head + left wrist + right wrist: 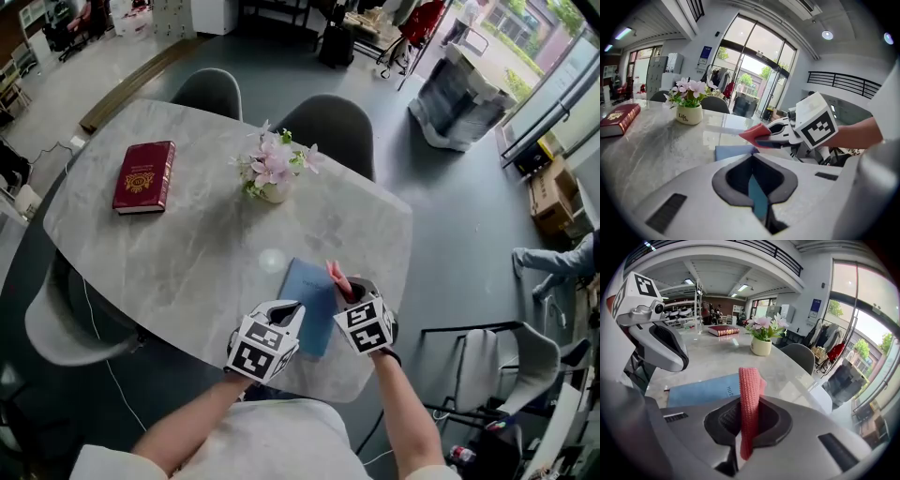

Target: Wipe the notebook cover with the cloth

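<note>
The right claw (347, 292) is clamped on the pink knitted cloth (750, 394), which stands upright between its 2 jaws and pokes out ahead of their tips. The blue notebook (307, 291) lies flat on the grey marble tabletop (187, 253), directly under and ahead of this claw. In the right gripper view its cover spreads out to the left of the cloth. The cloth's free end hangs over the notebook's far right part. I cannot tell whether it touches the cover.

The left claw (289, 317) sits just to the left of the right one, over the notebook's near left corner. Its jaws are drawn in on a narrow strip of blue, which reads as the notebook's near edge. The rest of the cover shows just ahead of them.

Farther ahead of both claws, well apart from the notebook, a small cream pot of pink flowers (272, 173) stands on the tabletop. A dark red book (145, 176) lies far off to the left of the left claw, near the tabletop's far edge. 2 grey chairs (328, 122) stand behind the far edge.
</note>
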Motion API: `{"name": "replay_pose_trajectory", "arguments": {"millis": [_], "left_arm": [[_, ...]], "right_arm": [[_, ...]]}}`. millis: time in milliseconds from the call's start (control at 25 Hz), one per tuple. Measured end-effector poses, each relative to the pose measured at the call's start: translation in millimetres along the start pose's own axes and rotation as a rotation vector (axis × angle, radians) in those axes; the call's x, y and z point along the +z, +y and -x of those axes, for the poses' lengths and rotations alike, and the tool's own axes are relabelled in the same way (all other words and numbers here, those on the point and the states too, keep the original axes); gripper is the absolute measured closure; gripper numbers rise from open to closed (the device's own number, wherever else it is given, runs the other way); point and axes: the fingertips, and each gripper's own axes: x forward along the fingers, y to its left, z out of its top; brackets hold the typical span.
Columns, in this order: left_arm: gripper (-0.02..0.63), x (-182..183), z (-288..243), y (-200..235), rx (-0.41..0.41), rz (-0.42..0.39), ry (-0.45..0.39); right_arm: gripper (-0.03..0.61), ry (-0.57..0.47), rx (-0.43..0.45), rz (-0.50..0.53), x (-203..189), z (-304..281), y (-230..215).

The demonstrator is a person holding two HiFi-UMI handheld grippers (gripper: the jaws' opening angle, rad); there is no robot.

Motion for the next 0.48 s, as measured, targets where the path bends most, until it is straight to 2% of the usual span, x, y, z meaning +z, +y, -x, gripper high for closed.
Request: {"name": "replay_pose_trajectory", "arguments": {"millis": [200,480], "left_arm": [[0.606,-4,-11,8,-0.004,0.059,0.018],[0.606,-12,-17,12,-0.012,0.049,0.054]], "right_arm": [[0.563,0.051,0.023,0.048,-11,-24,-6],[0.563,0.083,0.064,0.072,-18,-36,0]]}}
